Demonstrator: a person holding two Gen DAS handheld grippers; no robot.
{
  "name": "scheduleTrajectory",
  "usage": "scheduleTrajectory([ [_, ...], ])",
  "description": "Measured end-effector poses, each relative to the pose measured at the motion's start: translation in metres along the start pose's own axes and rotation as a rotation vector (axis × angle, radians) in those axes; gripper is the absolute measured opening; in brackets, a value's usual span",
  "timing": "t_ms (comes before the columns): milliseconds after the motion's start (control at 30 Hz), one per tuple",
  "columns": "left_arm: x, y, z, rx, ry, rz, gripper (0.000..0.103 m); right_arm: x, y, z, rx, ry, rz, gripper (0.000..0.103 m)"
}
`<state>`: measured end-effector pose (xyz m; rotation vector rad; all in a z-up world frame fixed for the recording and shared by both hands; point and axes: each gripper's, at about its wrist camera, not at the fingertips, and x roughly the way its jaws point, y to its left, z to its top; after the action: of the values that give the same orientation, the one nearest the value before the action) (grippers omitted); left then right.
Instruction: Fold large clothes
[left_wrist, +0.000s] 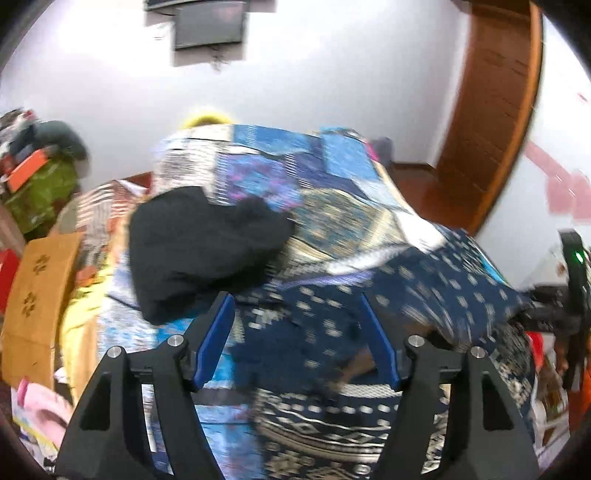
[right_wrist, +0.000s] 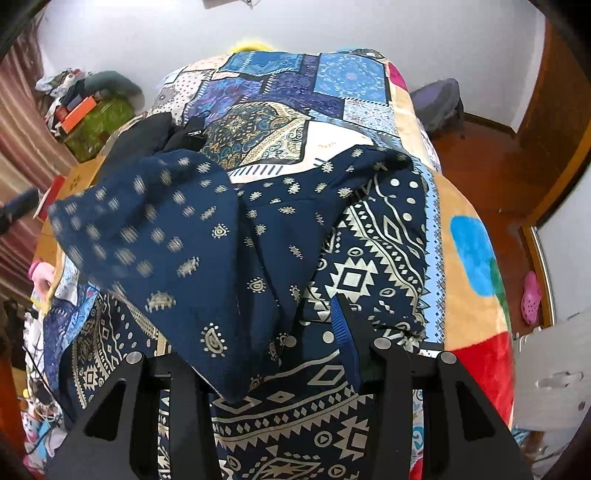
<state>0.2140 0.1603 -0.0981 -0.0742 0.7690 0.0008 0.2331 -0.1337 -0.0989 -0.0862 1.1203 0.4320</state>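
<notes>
While the navy patterned garment (right_wrist: 229, 236) lies rumpled on the bed (right_wrist: 476, 302) ahead of both tools, the left tool (left_wrist: 297, 332) stands open and empty above it. The right tool (right_wrist: 280, 354) has cloth draped between its parted jaws; a grip cannot be confirmed. Smoothing the fold flat comes first. A cardboard box (left_wrist: 40, 295), contents unseen, sits left of the left tool.

White wall (right_wrist: 332, 26) ahead of me, brown wooden door (left_wrist: 495, 110) at right. Red-brown wood floor (right_wrist: 491, 158); striped curtain (right_wrist: 14, 122) left.
</notes>
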Motion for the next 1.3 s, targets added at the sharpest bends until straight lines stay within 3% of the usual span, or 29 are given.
scheduleTrajectory([
  [133, 0.007, 0.041, 0.006, -0.059, 0.008, 0.103, 0.069, -0.002, -0.002, 0.006, 0.029, -0.003, 0.070, 0.041],
  [267, 0.030, 0.076, -0.004, -0.102, 0.089, 0.160, 0.069, -0.003, -0.005, 0.011, 0.071, -0.020, 0.127, 0.041],
  [400, 0.063, 0.097, -0.029, -0.148, 0.213, 0.153, 0.069, -0.001, -0.007, 0.013, 0.110, -0.022, 0.151, 0.041],
  [533, 0.097, 0.099, -0.059, -0.196, 0.312, 0.090, 0.069, 0.002, -0.015, 0.013, 0.175, -0.020, 0.231, 0.041],
  [767, 0.130, 0.070, -0.083, -0.208, 0.412, -0.033, 0.069, -0.002, -0.006, 0.011, 0.129, -0.013, 0.197, 0.041],
  [867, 0.128, 0.051, -0.078, -0.187, 0.401, -0.080, 0.069, 0.004, 0.005, 0.004, 0.061, 0.018, 0.167, 0.045],
  [933, 0.120, 0.038, -0.070, -0.156, 0.368, -0.077, 0.069, 0.009, 0.010, -0.002, 0.026, 0.034, 0.144, 0.053],
  [1100, 0.106, 0.008, -0.058, -0.103, 0.323, -0.141, 0.069, 0.020, 0.020, -0.012, -0.043, 0.063, 0.079, 0.054],
  [1300, 0.111, -0.025, -0.073, -0.009, 0.378, -0.174, 0.069, 0.008, 0.016, -0.015, -0.047, 0.060, 0.075, 0.054],
])
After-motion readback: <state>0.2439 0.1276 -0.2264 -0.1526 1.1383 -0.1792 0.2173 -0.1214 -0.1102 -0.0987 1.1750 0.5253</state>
